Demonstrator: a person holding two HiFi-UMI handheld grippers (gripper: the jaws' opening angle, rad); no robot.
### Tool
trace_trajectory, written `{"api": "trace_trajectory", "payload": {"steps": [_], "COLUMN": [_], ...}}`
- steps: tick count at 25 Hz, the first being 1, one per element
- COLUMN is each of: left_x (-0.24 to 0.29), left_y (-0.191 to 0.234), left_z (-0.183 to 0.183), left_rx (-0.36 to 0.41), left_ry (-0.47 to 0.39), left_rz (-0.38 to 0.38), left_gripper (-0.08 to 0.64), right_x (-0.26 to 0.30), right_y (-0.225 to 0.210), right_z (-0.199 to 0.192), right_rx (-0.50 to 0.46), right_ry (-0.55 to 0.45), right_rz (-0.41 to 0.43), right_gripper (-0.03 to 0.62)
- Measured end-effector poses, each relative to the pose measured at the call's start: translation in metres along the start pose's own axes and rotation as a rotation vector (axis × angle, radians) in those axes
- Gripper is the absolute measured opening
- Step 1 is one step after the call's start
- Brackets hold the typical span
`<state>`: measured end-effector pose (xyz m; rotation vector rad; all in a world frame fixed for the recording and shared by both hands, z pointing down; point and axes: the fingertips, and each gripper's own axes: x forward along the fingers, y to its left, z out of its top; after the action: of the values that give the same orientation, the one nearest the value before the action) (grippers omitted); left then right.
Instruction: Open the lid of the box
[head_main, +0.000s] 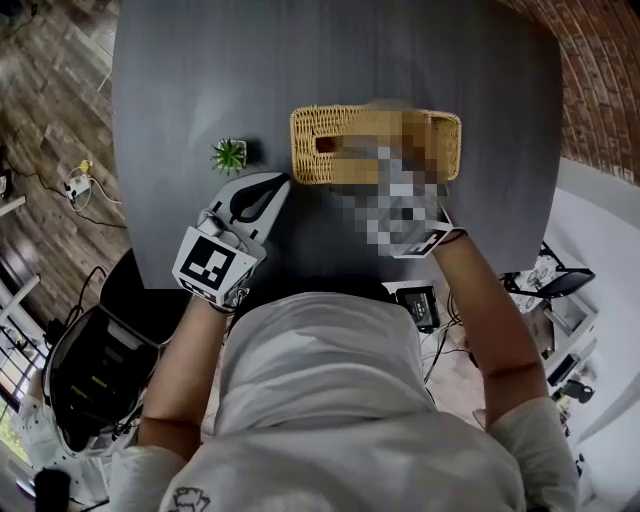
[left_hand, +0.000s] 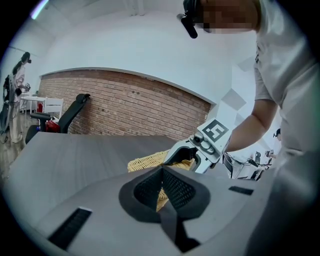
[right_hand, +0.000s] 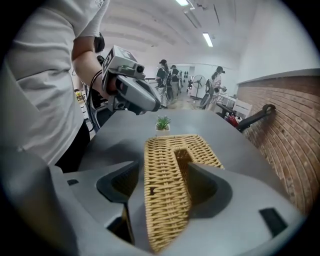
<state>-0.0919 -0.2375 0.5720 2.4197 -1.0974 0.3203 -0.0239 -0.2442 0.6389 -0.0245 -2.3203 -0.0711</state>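
Table (head_main: 180, 90) with one wicker box (head_main: 310, 120), one potted plant (head_main: 229, 155)

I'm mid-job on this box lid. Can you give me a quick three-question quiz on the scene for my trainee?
1. True or false: the left gripper has its jaws shut, with nothing between them.
2. In the head view, on which side of the wicker box does the potted plant stand?
3. What stands between the open jaws of the right gripper? A) a cable B) the wicker box C) nothing

Key: 1 true; 2 the left, apart from it; 3 B.
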Motion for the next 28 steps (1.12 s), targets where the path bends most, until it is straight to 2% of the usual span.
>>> {"api": "trace_trajectory", "payload": {"steps": [3,8,16,19,21,22,28], "left_x": [-0.001,-0.002,-0.005,-0.008,-0.009,-0.010,-0.010], "left_y": [-0.001,-0.001,-0.004,-0.001,0.002,0.003,0.002], "left_z": [0.000,-0.001,0.004,0.006,0.007,0.009,0.026], "left_rx": [0.000,-0.004,0.002,0.004,0.002,0.001,0.013], "left_ry": [0.000,0.002,-0.015,-0.020,-0.022,-0.024,-0.046], "left_rz": [0.000,0.005,0.012,0.018,0.019,0.020,0.015], "left_gripper": [0.011,0.011,0.011,0.011,0.011,0.011,0.011], "right_x": [0.002,0.007,0.000,-0.009,-0.015,-0.018,-0.041], "right_y": [0.000,0.001,0.003,0.002,-0.001,-0.003,-0.022], "right_z": [-0.002,-0.008,-0.004,0.007,0.018,0.024,0.053], "right_rx": [-0.022,-0.086,-0.089,-0.123,-0.151,-0.161,-0.201], "right_ry": [0.025,0.074,0.078,0.073,0.066,0.061,0.046], "right_rz": [-0.009,-0.023,0.016,0.019,0.012,0.006,-0.022], "right_gripper": [0.299,0.253,0.241,0.227,0.190,0.152,0.086]}}
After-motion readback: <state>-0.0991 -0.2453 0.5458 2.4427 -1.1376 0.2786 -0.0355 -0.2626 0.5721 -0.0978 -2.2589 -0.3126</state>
